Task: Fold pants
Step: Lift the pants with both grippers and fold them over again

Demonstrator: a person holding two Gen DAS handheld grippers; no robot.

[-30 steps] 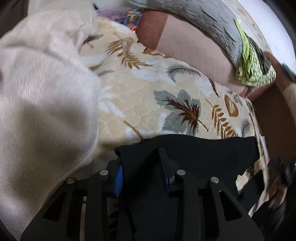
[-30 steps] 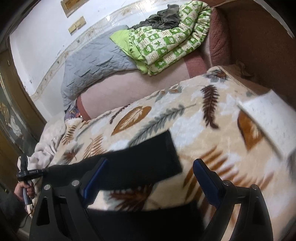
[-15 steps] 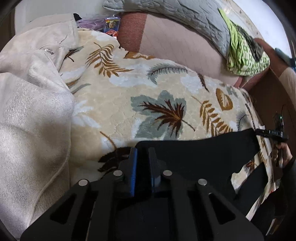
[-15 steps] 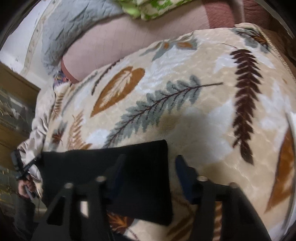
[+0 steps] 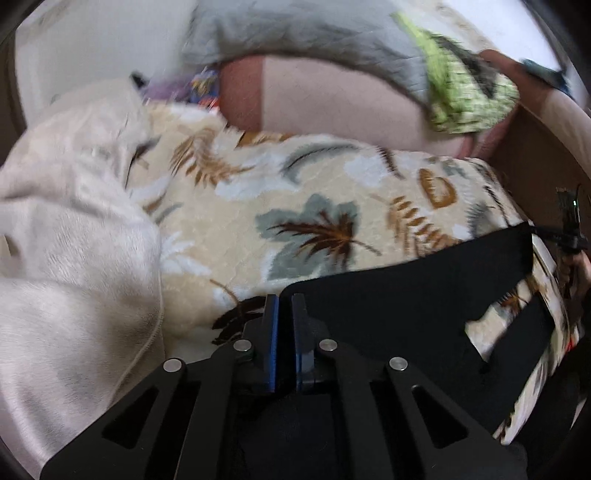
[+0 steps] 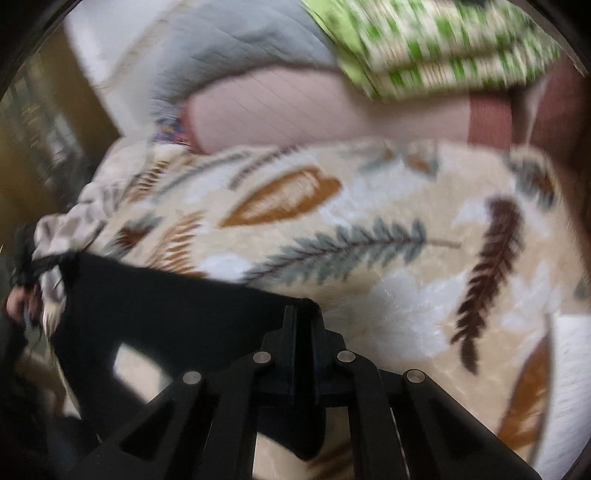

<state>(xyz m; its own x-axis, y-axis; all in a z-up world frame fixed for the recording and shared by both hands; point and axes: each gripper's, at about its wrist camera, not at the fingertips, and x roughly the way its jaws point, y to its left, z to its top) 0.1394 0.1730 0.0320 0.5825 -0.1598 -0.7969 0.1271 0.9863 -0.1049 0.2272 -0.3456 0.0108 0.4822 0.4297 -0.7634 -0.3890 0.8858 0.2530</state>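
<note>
At the bottom of the left wrist view, the left tool (image 5: 284,306) has its two fingers pressed close, pinching a corner of the black pants (image 5: 406,306). In the right wrist view, the right tool (image 6: 303,317) also pinches a corner of the pants (image 6: 166,306), low in the middle of the frame. Each tool holds one corner so the cloth is pulled straight between them, like two kids holding a sheet. That likely keeps the edge flat for a neat fold.

The pants hang and lie across the lower part of both frames, over the leaf-print blanket (image 5: 314,206) on the bed. The blanket gives a soft, flat place to lay them down.

At the left of the left wrist view sits a cream blanket (image 5: 74,258), bunched up beside it. Farther back, near the top, a grey quilt (image 5: 295,33) and a green patterned quilt (image 6: 443,44) are stacked out of the way. Both views are blurry.
</note>
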